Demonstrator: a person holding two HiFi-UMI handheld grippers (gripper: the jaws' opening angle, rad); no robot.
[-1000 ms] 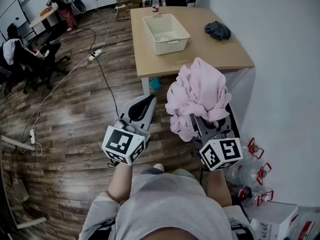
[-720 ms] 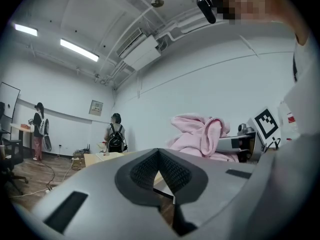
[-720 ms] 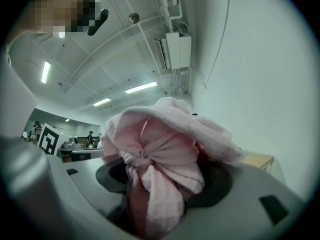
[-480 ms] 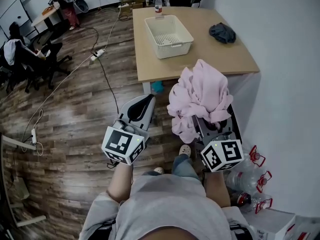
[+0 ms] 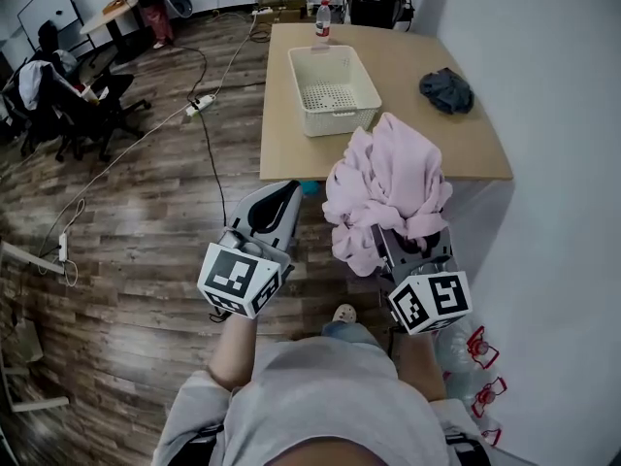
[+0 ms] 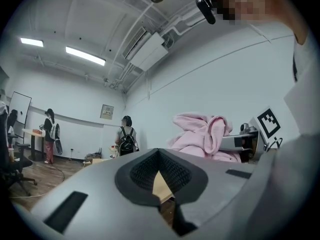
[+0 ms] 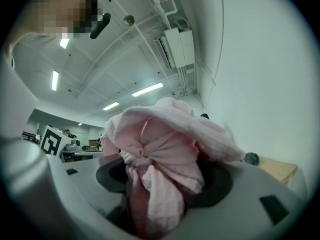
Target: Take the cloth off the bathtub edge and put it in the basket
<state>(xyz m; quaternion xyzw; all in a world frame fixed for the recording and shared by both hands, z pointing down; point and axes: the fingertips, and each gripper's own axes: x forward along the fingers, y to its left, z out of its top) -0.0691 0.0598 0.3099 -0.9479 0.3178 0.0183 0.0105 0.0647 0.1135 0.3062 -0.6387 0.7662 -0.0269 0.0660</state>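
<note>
One big wooden counter stands ahead, and a white basket with little holes sits on it. Just in front of the counter, up in the air, is the pink cloth. It is soft, wrinkly and bunched into a puffy heap. The right tongs are clamped on its twisted middle. The left tongs are pressed together, holding nothing.

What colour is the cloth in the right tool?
Pale pink. The cloth shows best in the head view.
</note>
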